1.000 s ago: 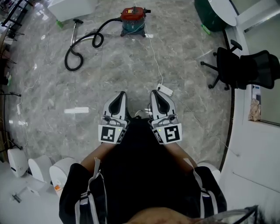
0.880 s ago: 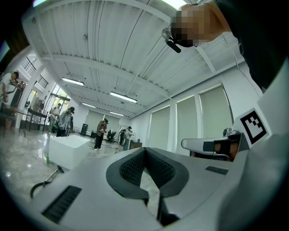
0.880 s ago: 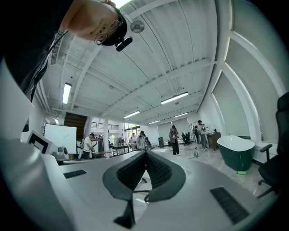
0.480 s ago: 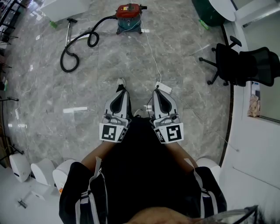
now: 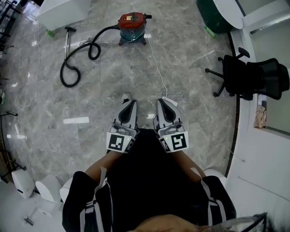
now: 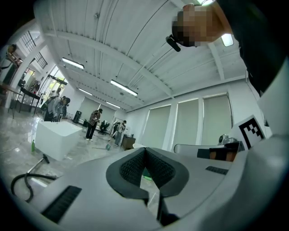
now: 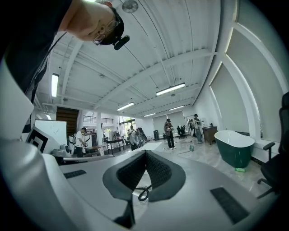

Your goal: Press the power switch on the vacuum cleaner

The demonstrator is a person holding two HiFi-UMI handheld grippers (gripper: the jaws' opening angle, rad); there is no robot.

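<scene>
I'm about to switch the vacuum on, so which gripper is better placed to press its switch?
Probably left, narrowly. The vacuum sits far ahead, nearly in line with the left gripper; the right gripper is further to its side. Both are shut, empty.

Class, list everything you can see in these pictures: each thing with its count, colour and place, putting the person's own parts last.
vacuum cleaner: one, red top on a teal body, far ahead on the floor
hose: one, black, looping left from the vacuum cleaner
wand: one, silver, at the hose's far end
power cord: one, white, running from the vacuum cleaner toward the grippers
office chair: one, black, right
bathtub: one, dark green, top right
floor: grey marble
left gripper: one, white and black, jaws together, empty
right gripper: one, white and black, jaws together, empty
</scene>
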